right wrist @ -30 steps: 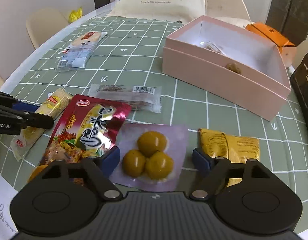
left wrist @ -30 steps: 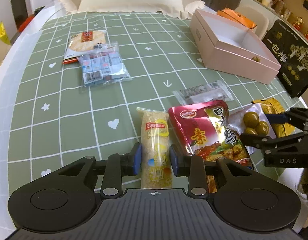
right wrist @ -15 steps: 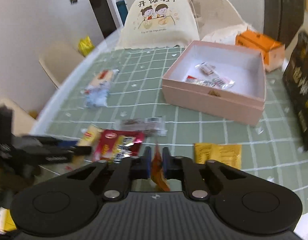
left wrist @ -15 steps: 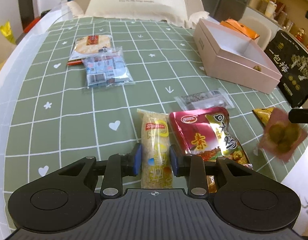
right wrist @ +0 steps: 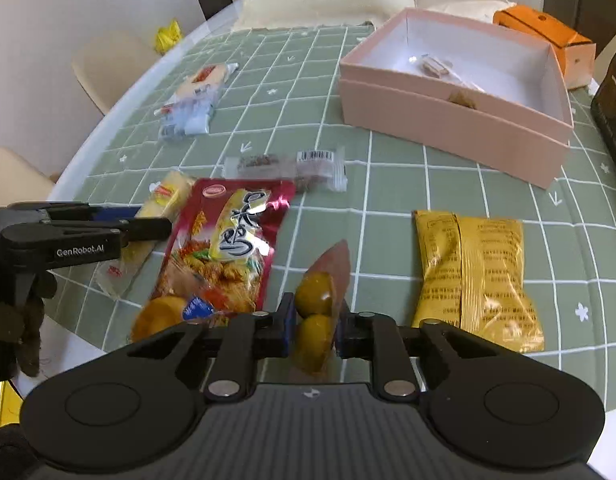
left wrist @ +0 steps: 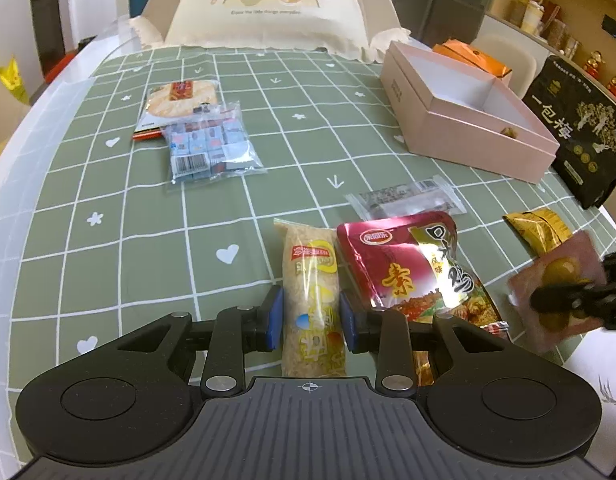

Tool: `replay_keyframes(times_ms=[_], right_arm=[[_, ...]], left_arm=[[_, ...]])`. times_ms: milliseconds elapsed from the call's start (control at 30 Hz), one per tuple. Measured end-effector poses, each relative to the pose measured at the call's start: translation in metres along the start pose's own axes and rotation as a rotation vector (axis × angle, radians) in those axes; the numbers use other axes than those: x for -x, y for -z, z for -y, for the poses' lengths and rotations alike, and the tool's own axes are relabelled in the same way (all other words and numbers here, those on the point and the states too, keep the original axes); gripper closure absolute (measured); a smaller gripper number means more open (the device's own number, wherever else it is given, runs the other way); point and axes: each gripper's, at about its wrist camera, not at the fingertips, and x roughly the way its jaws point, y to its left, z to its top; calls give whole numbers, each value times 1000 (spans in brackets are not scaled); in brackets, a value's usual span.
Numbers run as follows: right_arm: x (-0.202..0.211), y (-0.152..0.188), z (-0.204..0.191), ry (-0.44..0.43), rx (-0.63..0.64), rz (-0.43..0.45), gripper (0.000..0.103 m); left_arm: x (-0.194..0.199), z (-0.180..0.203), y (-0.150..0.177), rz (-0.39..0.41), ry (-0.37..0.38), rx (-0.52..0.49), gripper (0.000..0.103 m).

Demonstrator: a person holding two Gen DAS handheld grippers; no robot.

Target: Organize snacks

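My left gripper (left wrist: 311, 316) is shut on a long yellow snack pack (left wrist: 312, 292) that lies on the green checked tablecloth; this pack also shows in the right wrist view (right wrist: 164, 204). My right gripper (right wrist: 312, 326) is shut on a pink pouch of green olives (right wrist: 317, 300) and holds it on edge above the table; the pouch also shows in the left wrist view (left wrist: 559, 288). The open pink box (right wrist: 459, 120) stands at the back right with a few small wrapped snacks inside.
On the cloth lie a red snack bag (right wrist: 224, 244), a clear wrapped bar (right wrist: 284, 166), a gold packet (right wrist: 479, 272), and a blue candy bag (left wrist: 208, 148) over a cracker pack (left wrist: 176, 100). A black bag (left wrist: 579, 132) and an orange box (right wrist: 547, 44) flank the pink box.
My right gripper closed on the olive pouch, lifted it off the cloth and turned it on edge. My left gripper stayed shut on the yellow pack.
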Motion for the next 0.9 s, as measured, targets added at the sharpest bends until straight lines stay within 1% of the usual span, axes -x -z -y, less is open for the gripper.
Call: replay_keyframes(times_ms=[67, 167, 233, 333, 400, 433, 467, 500, 533, 567, 600, 633, 700, 767, 800, 833, 867, 900], right_arm=[[10, -3, 1, -14, -7, 22, 86], [34, -11, 3, -13, -7, 84, 86], [51, -16, 10, 0, -25, 128, 86], [68, -22, 27, 7, -95, 168, 86], [74, -23, 36, 12, -136, 193, 86], [77, -23, 39, 24, -154, 206, 86], [79, -23, 41, 35, -168, 215, 86], [83, -22, 43, 45, -178, 225, 86], [86, -21, 43, 50, -181, 232, 86], [85, -22, 42, 56, -179, 237, 86], [86, -21, 41, 68, -173, 240, 86], [85, -20, 40, 80, -169, 239, 86], [85, -20, 41, 117, -167, 222, 86], [87, -18, 47, 146, -179, 217, 86], [91, -15, 53, 146, -197, 219, 86], [94, -16, 60, 139, -219, 224, 86], [96, -17, 67, 127, -243, 230, 86], [97, -22, 76, 111, -272, 243, 86]], left_arm=[[3, -2, -3, -2, 11, 33, 69], [28, 4, -15, 107, 42, 41, 70], [49, 13, -40, 189, 141, 58, 70], [55, 43, -92, 249, 286, 19, 69], [45, 68, -126, 284, 342, -7, 69], [36, 81, -141, 286, 358, -13, 69], [21, 96, -159, 273, 384, -17, 69], [2, 108, -176, 243, 419, -8, 69], [-22, 119, -191, 201, 460, 10, 69], [-45, 125, -201, 177, 486, 45, 69], [-64, 129, -206, 171, 497, 82, 69], [-81, 132, -209, 174, 487, 109, 71], [-92, 130, -209, 198, 446, 145, 71], [-88, 115, -202, 208, 467, 172, 71], [-84, 106, -197, 204, 487, 165, 71], [-79, 98, -190, 198, 485, 145, 71], [-75, 88, -187, 192, 456, 125, 71], [-72, 78, -180, 181, 406, 116, 71]])
